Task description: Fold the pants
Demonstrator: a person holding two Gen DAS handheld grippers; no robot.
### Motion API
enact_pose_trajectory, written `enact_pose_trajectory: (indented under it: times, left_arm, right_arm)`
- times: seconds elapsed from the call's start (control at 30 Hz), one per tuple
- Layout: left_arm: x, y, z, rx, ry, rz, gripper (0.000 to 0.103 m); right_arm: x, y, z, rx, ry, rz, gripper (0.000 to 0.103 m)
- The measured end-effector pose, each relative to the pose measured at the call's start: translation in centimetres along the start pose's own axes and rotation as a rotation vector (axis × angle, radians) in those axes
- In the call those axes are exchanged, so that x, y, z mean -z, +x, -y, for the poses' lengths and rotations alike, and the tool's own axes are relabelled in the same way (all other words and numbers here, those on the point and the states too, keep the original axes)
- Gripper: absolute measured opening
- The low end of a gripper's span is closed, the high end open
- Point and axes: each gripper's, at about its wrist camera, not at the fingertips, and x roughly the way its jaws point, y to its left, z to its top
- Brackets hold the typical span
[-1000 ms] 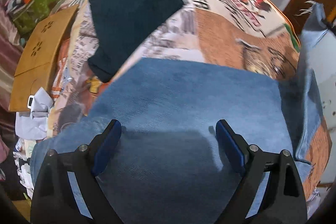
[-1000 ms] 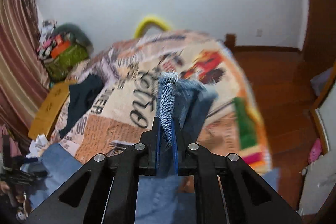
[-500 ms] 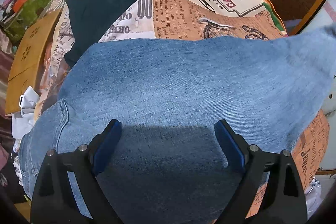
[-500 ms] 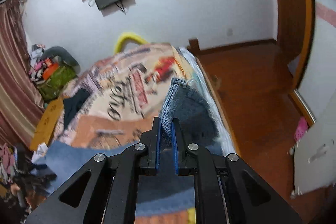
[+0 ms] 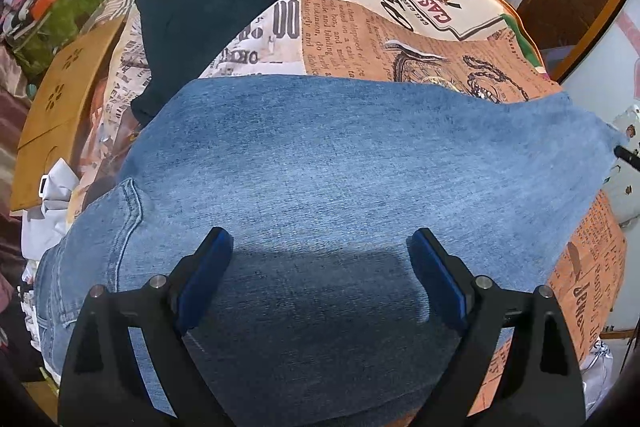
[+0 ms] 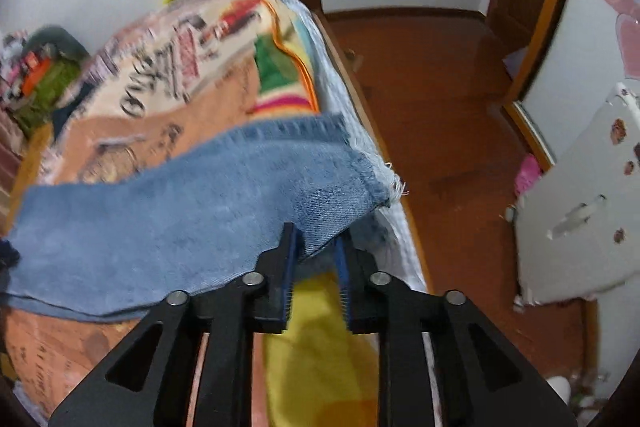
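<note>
A bed (image 5: pixel 400 39) under a newspaper-print blanket fills a white-walled room with a red-brown wooden floor (image 6: pixel 440 99). One pair of blue jeans (image 5: pixel 340 163) lies spread across it, a frayed leg end at the bed's edge. One dark folded garment (image 5: pixel 192 27) sits beyond. The left tool (image 5: pixel 320 279) hangs over the denim, jaws wide, gripping nothing. The right tool (image 6: pixel 316 259) has just been opening; the hem sits between its blue pads, contact unclear in the blur. Clutter at left is hard to read.
</note>
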Motion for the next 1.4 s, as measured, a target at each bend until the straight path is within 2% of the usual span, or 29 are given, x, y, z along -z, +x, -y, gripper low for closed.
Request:
enact_pose_trajectory:
  times: [0.1, 0.17, 0.33, 0.5, 0.63, 0.8, 1.0, 1.17, 1.3, 1.37, 1.4]
  left_arm:
    - [0.0, -0.6, -0.7, 0.005, -0.022, 0.019, 0.092]
    - [0.0, -1.5, -1.6, 0.009, -0.045, 0.04, 0.092]
    - [0.1, -4.7, -5.5, -0.007, -0.112, 0.119, 0.092]
    - [0.9, -8.3, -10.7, -0.067, -0.183, 0.207, 0.092]
    - [2.4, -9.8, -16.0, -0.119, -0.267, 0.234, 0.094]
    - [4.9, -10.0, -22.5, -0.158, -0.383, 0.221, 0.094]
    - [7.6, -6.7, -29.8, -0.21, -0.501, 0.124, 0.094]
    - [9.3, -2.3, -34.3, -0.151, -0.614, 0.02, 0.093]
    - [9.7, 0.1, -35.4, -0.06, -0.65, -0.028, 0.074]
    - [9.6, 0.9, -35.0, -0.016, -0.639, -0.037, 0.055]
    - [9.6, 1.1, -34.8, 0.005, -0.634, -0.041, 0.051]
  right_arm:
    - [0.0, -1.1, -0.4, 0.027, -0.01, 0.025, 0.038]
    - [-0.2, -2.3, -1.1, 0.035, -0.018, 0.072, 0.054]
    - [-1.5, -6.3, -5.1, 0.01, -0.073, 0.22, 0.06]
    - [-2.4, -8.2, -11.8, -0.112, -0.184, 0.284, 0.063]
    - [-2.4, -8.3, -18.0, -0.227, -0.272, 0.302, 0.063]
    - [-2.3, -6.3, -25.6, -0.368, -0.37, 0.261, 0.063]
    - [-2.3, -2.8, -33.5, -0.467, -0.482, 0.169, 0.063]
    - [-2.6, 1.2, -38.9, -0.508, -0.573, 0.072, 0.063]
    - [-2.7, 4.6, -42.6, -0.52, -0.626, -0.008, 0.063]
    - [-2.8, 6.3, -44.2, -0.529, -0.644, -0.048, 0.063]
    - [-2.9, 7.5, -45.1, -0.539, -0.655, -0.077, 0.062]
